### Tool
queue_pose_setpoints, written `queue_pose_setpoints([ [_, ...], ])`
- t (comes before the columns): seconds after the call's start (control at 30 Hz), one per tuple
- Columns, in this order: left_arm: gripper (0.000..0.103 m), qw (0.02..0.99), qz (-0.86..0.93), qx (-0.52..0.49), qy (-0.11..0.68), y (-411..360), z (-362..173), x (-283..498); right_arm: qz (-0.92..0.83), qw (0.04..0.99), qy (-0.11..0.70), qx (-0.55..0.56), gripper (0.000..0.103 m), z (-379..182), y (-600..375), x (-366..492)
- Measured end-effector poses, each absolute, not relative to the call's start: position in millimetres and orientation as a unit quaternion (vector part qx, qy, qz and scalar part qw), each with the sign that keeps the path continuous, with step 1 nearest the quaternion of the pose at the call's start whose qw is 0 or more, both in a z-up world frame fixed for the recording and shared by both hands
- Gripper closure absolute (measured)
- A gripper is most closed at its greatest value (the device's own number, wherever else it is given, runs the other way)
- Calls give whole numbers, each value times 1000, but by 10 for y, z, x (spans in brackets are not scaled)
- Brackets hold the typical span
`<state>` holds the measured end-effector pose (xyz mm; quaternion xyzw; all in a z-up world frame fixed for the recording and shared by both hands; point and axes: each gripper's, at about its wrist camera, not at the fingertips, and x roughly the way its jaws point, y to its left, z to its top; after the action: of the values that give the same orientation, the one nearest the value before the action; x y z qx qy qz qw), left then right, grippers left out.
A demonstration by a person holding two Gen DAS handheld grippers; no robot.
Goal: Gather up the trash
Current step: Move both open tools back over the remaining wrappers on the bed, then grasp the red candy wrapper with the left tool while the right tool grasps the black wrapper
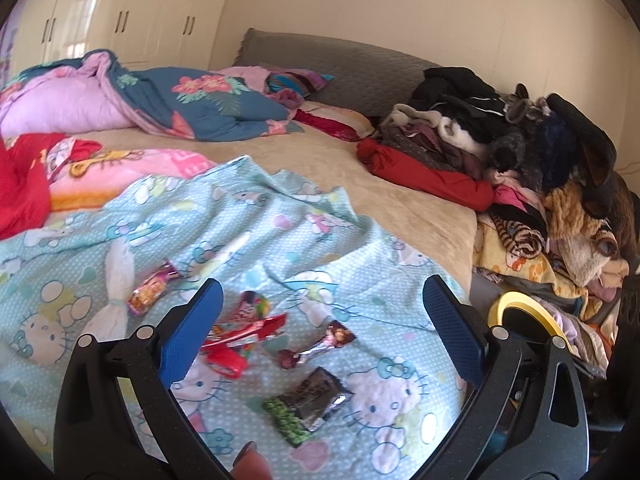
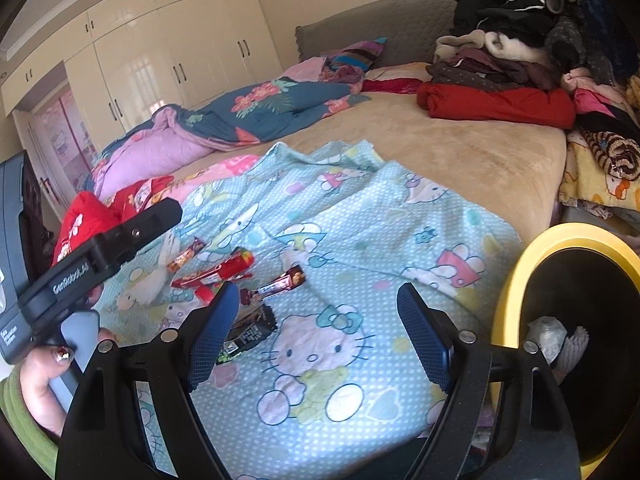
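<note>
While both grippers hung over the near end of the bed, each had its blue-padded jaws spread wide with nothing between them. The left gripper (image 1: 322,322) pointed down at a loose cluster of snack wrappers lying on a light blue cartoon-cat blanket (image 1: 280,232): a red wrapper (image 1: 244,332) just ahead of its left finger, a small red piece (image 1: 226,363) touching that wrapper's near end, a multicoloured wrapper (image 1: 256,304) just behind it, an orange-and-purple wrapper (image 1: 150,290) off to the left beside a knotted strip of white cloth (image 1: 114,296), a brown-and-silver candy wrapper (image 1: 316,344) near the middle, and a dark wrapper with a green end (image 1: 306,404) closest to the camera. The right gripper (image 2: 318,336) hovered further right over the same blanket (image 2: 360,220), and its left finger covered part of the dark wrapper (image 2: 250,330); the red wrapper (image 2: 212,274) and the brown-and-silver candy wrapper (image 2: 282,280) lay just beyond that finger. A hand (image 2: 44,380) with a painted nail and a green sleeve gripped the handle of the left tool at the left edge of the right wrist view. A yellow-rimmed bin (image 2: 516,276) stood beside the bed at the right, with white crumpled paper (image 2: 550,336) inside. Piled clothes (image 1: 520,152) filled the far right side of the bed, and a floral quilt (image 1: 192,100) lay bunched towards the cream wardrobe (image 2: 168,52).
</note>
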<state>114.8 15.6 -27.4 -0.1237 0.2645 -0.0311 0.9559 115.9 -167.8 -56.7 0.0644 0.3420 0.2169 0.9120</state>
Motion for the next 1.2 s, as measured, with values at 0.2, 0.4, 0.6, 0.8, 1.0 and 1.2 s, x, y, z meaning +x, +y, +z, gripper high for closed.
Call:
queue_pose_setpoints([
  [0.2, 13, 945, 7, -145, 293, 536, -398, 1179, 235, 902, 359, 38, 24, -696, -1366, 1168],
  [0.4, 26, 928, 23, -174, 330, 866, -609, 1207, 242, 891, 383, 32, 24, -860, -1148, 1244],
  [0.6, 37, 901, 12, -227, 370, 1034, -871, 1255, 246, 881, 404, 32, 24, -1007, -1059, 1315],
  [0.8, 42, 885, -2, -269, 381, 1062, -1050, 1290, 257, 869, 422, 33, 24, -1130, -937, 1375],
  [1.0, 48, 872, 0, -305, 383, 1114, -1207, 1321, 270, 862, 429, 24, 25, -1221, -774, 1439],
  [1.2, 55, 863, -5, -341, 372, 1178, -1270, 1349, 286, 843, 453, 36, 45, -1356, -657, 1533],
])
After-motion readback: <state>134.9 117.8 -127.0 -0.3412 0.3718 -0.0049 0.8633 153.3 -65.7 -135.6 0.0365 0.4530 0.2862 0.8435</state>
